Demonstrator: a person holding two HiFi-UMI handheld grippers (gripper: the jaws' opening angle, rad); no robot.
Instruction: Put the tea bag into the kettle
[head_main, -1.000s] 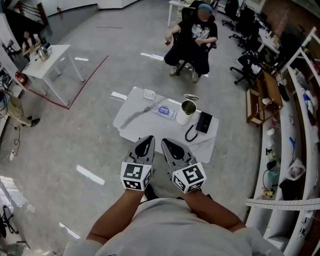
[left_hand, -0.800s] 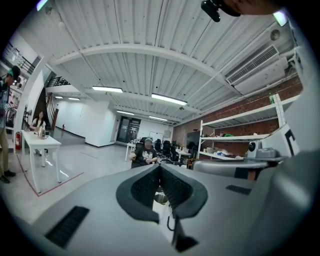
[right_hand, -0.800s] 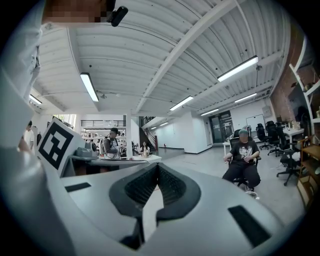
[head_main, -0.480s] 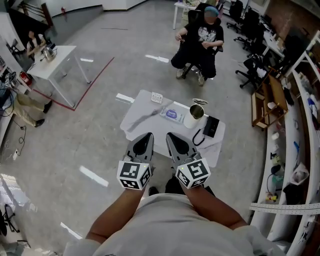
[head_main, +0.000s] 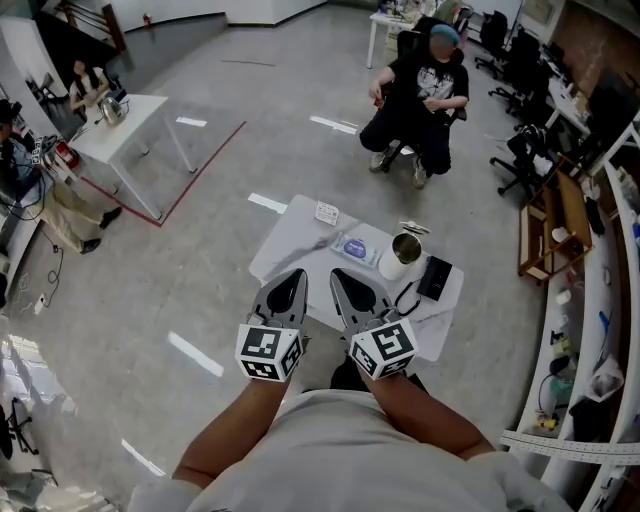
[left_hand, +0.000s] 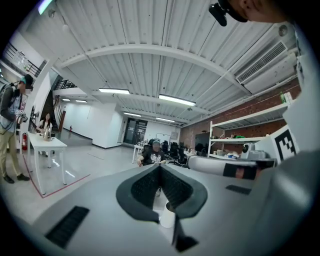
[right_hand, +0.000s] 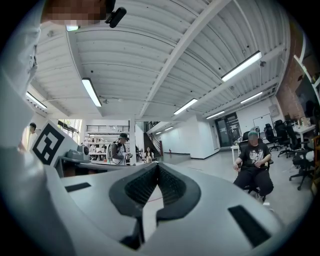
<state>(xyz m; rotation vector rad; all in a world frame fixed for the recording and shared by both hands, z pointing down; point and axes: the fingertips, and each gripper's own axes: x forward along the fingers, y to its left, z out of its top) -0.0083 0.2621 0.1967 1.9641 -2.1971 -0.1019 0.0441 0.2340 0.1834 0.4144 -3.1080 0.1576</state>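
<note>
step: approach | my L hand-held gripper (head_main: 289, 288) & R hand-held gripper (head_main: 349, 288) pressed together, empty, short of kettle (head_main: 405, 251) | next: find tea bag nr kettle, spread jaws

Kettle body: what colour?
White kettle, with a darker open top. The head view shows it best.

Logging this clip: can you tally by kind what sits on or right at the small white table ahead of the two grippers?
Kettle: 1
Round lid, just behind the kettle: 1
Black base with cord: 1
Blue-and-white packet: 1
Small white box: 1
Total: 5
</note>
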